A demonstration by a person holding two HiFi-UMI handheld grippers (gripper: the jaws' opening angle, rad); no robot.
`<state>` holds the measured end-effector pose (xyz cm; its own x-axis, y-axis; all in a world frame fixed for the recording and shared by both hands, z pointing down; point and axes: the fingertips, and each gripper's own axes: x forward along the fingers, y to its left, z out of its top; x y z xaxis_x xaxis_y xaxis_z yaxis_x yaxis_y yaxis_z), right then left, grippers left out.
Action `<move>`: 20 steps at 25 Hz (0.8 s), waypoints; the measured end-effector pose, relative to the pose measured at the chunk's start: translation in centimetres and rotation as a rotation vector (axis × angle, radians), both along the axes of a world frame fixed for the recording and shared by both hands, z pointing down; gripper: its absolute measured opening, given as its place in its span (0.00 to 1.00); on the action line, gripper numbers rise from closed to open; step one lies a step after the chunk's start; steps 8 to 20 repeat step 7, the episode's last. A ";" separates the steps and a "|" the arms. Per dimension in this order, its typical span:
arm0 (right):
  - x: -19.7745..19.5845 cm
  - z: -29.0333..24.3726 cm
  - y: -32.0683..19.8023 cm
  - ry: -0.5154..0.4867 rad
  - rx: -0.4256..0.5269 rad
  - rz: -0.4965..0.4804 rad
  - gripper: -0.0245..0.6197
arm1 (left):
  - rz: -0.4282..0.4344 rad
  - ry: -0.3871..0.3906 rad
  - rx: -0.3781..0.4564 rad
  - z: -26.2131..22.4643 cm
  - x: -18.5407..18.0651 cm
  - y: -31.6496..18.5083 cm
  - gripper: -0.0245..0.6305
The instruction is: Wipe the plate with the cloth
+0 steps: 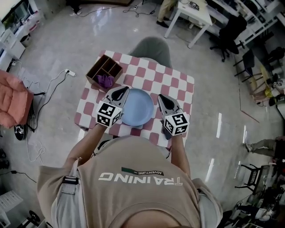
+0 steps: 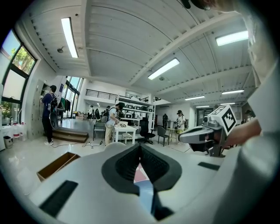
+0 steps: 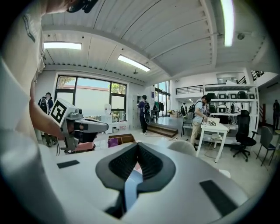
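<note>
- Head view, nearest the 6 o'clock edge: a person's beige shirt (image 1: 147, 187) fills the bottom, with both forearms reaching forward over a table (image 1: 180, 87) covered in red-and-white checks.
- The left gripper (image 1: 122, 91) lies at about 9 o'clock of the plate (image 1: 139, 107). Its marker cube is toward the person and its nose overlaps the plate's left rim. Whether it touches the rim cannot be told.
- In the left gripper view the left gripper (image 2: 140, 148) has its jaws pressed together at the tips, with nothing between them. A sliver of blue plate (image 2: 145, 191) and pink check shows through the gap behind the tips.
- The right gripper (image 1: 162, 99) lies at about 3 o'clock of the plate, just beside the right rim and pointing the same way as the left one.
- In the right gripper view the right gripper (image 3: 137, 146) is likewise closed and empty, with the plate (image 3: 131, 183) visible below its jaws. The left gripper (image 3: 87, 127) shows at 9 o'clock there.
- The plate is pale blue and round. It sits flat near the middle of the table, between the two grippers.
- A wooden box (image 1: 92, 73) with dividers stands on the table's far left corner, at about 10 o'clock from the plate.
- The cloth (image 1: 106, 80) is purple and lies bunched in the box's near compartment, well apart from both grippers. It also shows in the right gripper view (image 3: 113, 142).
- A grey chair (image 1: 151, 50) stands beyond the table at 12 o'clock.
- Farther off, a white table (image 1: 193, 13) stands at 1 o'clock.
</note>
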<state>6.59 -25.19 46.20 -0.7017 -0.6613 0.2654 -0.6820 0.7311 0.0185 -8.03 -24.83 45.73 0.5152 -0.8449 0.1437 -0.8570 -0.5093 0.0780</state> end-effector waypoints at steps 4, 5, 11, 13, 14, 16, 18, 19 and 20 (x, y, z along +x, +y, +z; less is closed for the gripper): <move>0.6 -0.7 -0.2 -0.012 0.007 0.016 0.06 | 0.012 0.001 0.011 -0.6 0.6 -0.3 0.06; 0.7 -0.9 -0.4 -0.010 0.011 0.016 0.06 | 0.014 0.002 0.016 -0.8 0.7 -0.4 0.06; 0.8 -1.3 -0.8 -0.006 0.021 0.015 0.06 | 0.016 0.003 0.027 -1.3 1.0 -0.8 0.06; 0.8 -1.3 -0.8 -0.006 0.021 0.015 0.06 | 0.016 0.003 0.027 -1.3 1.0 -0.8 0.06; 0.8 -1.3 -0.8 -0.006 0.021 0.015 0.06 | 0.016 0.003 0.027 -1.3 1.0 -0.8 0.06; 0.8 -1.3 -0.8 -0.006 0.021 0.015 0.06 | 0.016 0.003 0.027 -1.3 1.0 -0.8 0.06; 0.8 -1.3 -0.8 -0.006 0.021 0.015 0.06 | 0.016 0.003 0.027 -1.3 1.0 -0.8 0.06; 0.8 -1.3 -0.8 -0.006 0.021 0.015 0.06 | 0.016 0.003 0.027 -1.3 1.0 -0.8 0.06; 0.8 -1.3 -0.8 -0.006 0.021 0.015 0.06 | 0.016 0.003 0.027 -1.3 1.0 -0.8 0.06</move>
